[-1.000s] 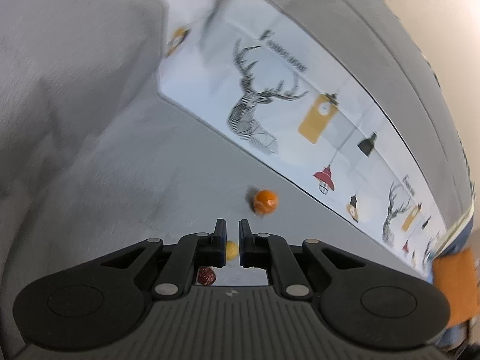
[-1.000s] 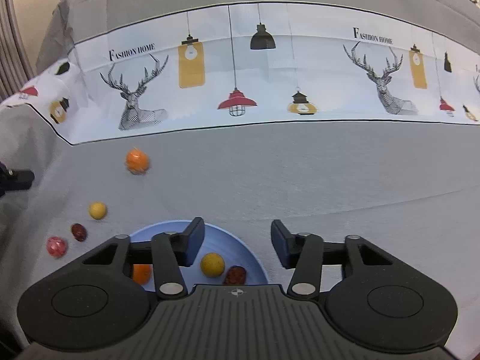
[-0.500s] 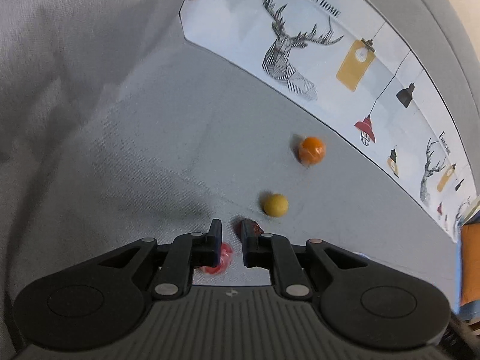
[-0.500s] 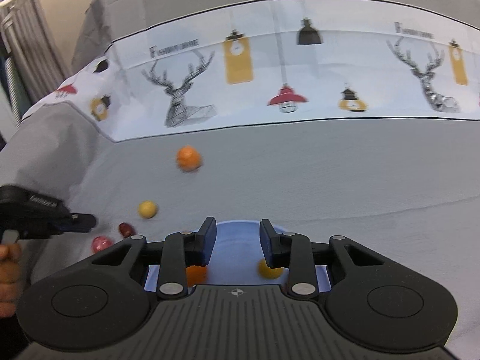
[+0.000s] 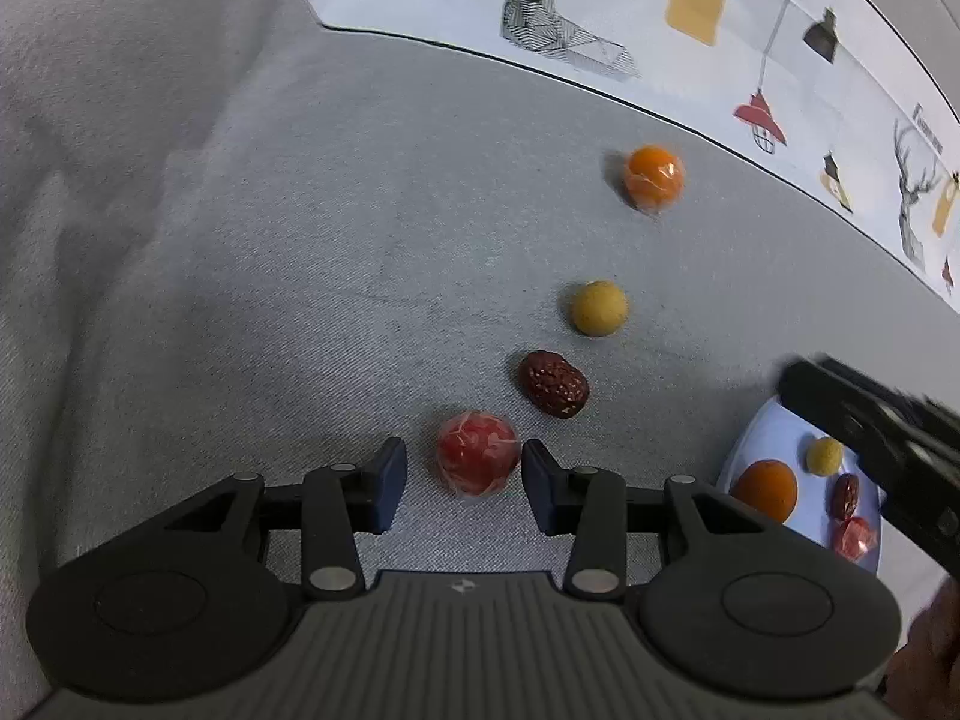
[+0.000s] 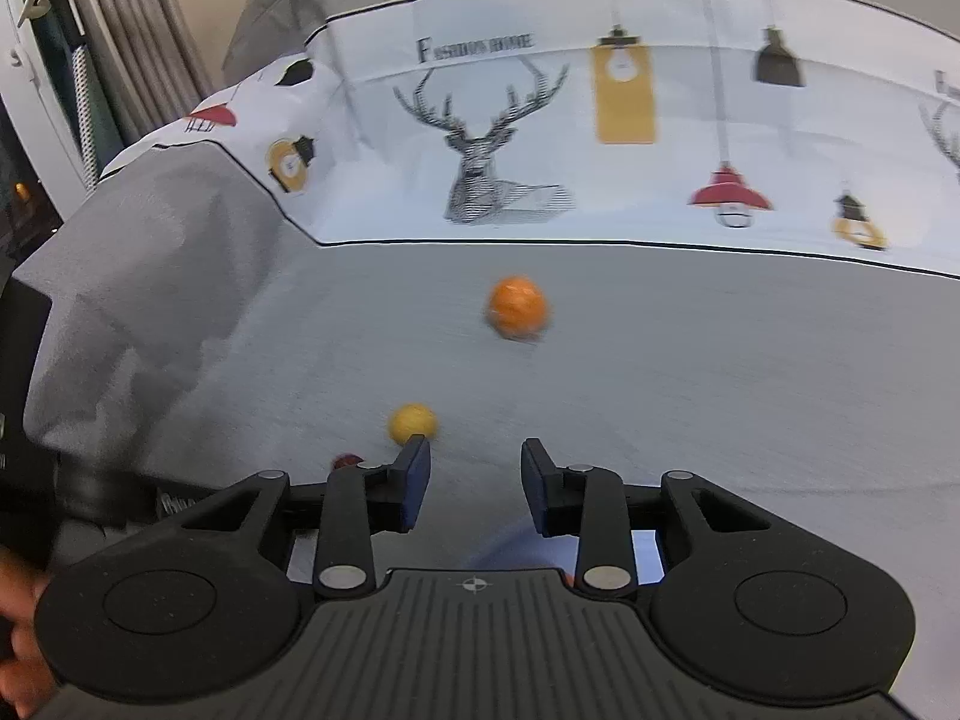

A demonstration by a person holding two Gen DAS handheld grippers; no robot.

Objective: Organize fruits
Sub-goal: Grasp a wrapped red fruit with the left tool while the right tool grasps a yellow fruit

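Red wrapped fruit point(image 5: 477, 459) between spread, just-opened left tongs point(image 5: 464, 480) — right tongs point(image 6: 475, 483) parted, empty.

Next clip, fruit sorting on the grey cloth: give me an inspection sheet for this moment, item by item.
Surface: grey cloth with a white printed band of deer and lamps along the far side.
Job's things: loose in a row, red wrapped fruit, dark red date, yellow ball, wrapped orange. Blue plate already holds four similar pieces.
Clutter: nothing seen.
Grippers: left gripper has just been opening, its jaws either side of the red wrapped fruit, not touching. Right gripper is open and empty, above the plate's edge.
Cables: nothing seen.
Surroundings: curtains at the far left.
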